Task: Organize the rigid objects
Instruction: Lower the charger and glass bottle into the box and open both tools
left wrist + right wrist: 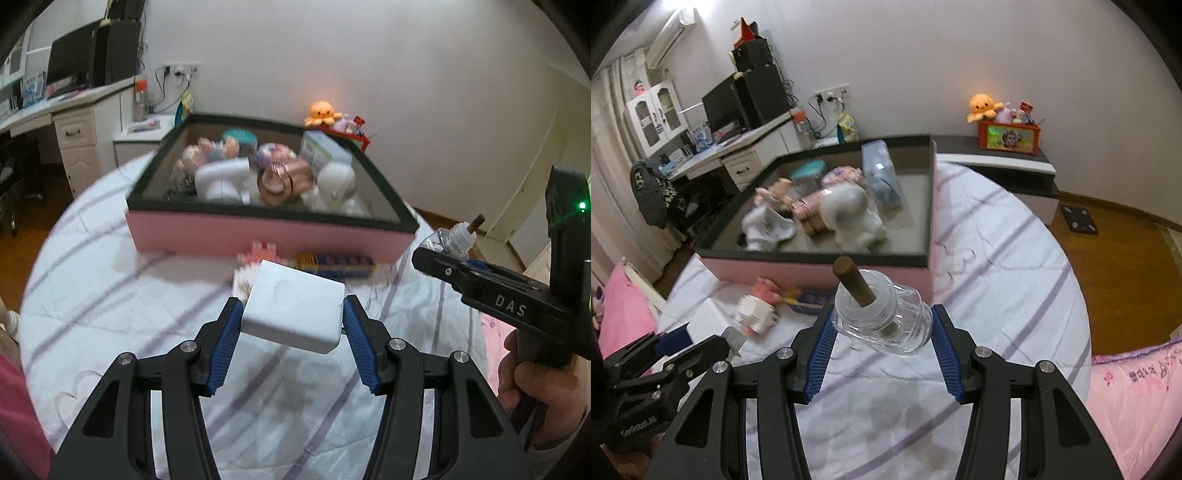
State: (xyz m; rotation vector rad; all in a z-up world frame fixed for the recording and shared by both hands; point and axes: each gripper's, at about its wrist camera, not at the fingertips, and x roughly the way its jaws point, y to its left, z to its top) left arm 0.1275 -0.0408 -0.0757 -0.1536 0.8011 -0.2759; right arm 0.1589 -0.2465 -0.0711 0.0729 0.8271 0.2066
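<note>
My left gripper is shut on a white rectangular box, held tilted above the white striped bedsheet. My right gripper is shut on a clear glass bottle with a brown stick through its white neck. The same bottle shows at the right of the left wrist view, in the right gripper's fingers. Ahead stands a pink box with a dark rim, seen also as the pink box, holding several toys and containers. The white box appears at the lower left of the right wrist view.
In front of the pink box lie a pink toy block piece and a blue and yellow packet. A pink-capped small bottle lies on the sheet. A red toy bin with an orange plush sits on a ledge behind.
</note>
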